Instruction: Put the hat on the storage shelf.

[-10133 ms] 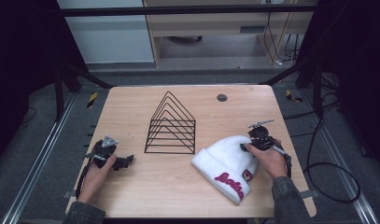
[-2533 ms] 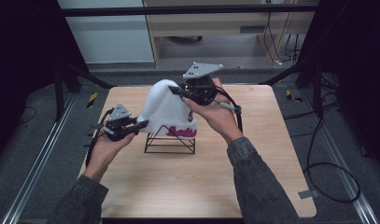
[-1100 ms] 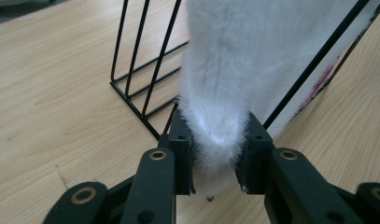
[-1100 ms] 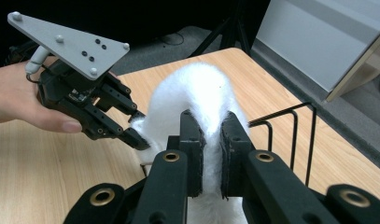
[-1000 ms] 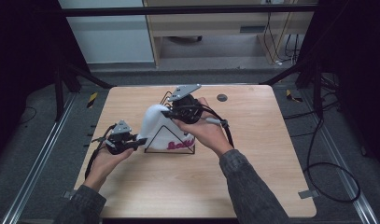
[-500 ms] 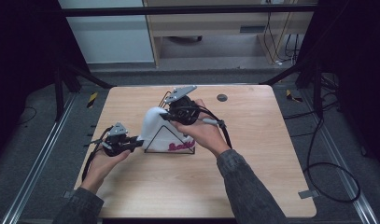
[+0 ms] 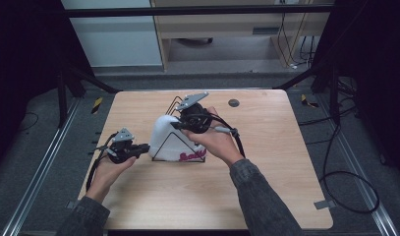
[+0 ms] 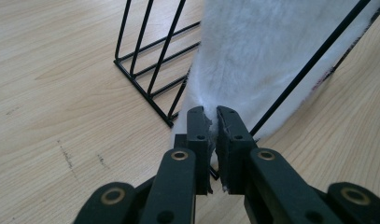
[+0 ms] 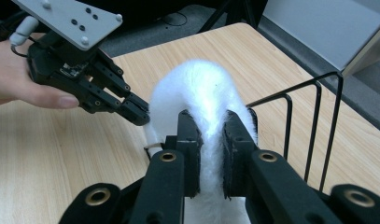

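Hand-held grippers, left (image 8: pixel 212 122) and right (image 9: pixel 210 125), both clamped on white hat (image 7: pixel 164 133).

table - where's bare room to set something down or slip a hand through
Free: the near strip of the table between the two forearms, the right side past the right gripper, and the far-left corner. Crowded: the middle, where the white hat drapes the wire rack with the left gripper clamped on it too.

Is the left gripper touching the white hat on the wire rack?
Touching. In the left gripper view, the left gripper has just closed its jaws on the lower edge of the white hat, with fabric pinched between them.
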Action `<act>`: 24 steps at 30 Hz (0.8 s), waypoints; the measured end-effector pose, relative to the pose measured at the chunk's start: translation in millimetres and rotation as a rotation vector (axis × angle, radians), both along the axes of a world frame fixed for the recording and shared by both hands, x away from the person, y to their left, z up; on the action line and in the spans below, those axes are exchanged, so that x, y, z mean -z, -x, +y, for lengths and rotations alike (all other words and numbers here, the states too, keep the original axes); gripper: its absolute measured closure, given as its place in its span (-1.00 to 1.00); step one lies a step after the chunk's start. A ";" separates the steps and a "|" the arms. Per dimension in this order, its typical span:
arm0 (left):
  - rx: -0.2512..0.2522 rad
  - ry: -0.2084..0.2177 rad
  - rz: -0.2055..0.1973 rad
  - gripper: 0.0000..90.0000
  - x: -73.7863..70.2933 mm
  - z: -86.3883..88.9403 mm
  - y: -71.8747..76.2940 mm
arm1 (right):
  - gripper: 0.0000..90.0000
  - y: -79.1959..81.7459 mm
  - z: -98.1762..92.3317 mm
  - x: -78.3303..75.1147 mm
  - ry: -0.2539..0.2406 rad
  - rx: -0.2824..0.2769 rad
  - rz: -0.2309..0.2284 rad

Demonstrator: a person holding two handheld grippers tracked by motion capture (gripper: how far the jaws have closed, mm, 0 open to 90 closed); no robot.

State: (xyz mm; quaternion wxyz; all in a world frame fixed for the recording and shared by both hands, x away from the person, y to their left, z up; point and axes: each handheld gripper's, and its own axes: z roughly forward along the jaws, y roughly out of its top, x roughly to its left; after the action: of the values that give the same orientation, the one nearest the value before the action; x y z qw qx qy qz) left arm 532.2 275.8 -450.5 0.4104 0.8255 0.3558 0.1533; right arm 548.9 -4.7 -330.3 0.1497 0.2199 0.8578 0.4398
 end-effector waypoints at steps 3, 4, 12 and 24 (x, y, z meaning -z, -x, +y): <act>0.001 -0.007 0.001 0.88 0.0 0.0 0.6 | 0.72 0.0 -1.8 1.4 -0.004 -0.010 0.007; 0.001 -0.007 0.001 0.88 0.0 0.0 0.6 | 0.72 0.0 -1.8 1.4 -0.004 -0.010 0.007; -0.005 -0.024 -0.006 0.85 -2.1 -1.2 2.6 | 0.58 2.0 -4.9 0.8 0.003 -0.001 0.014; -0.057 -0.049 -0.044 0.26 -9.1 8.0 6.0 | 0.14 4.0 -10.9 -3.4 0.004 0.030 0.024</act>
State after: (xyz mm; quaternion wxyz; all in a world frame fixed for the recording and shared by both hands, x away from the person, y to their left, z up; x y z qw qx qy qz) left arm 526.2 283.9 -441.5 0.3930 0.8213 0.3663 0.1918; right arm 545.0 -15.6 -326.9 0.1462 0.2375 0.8570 0.4333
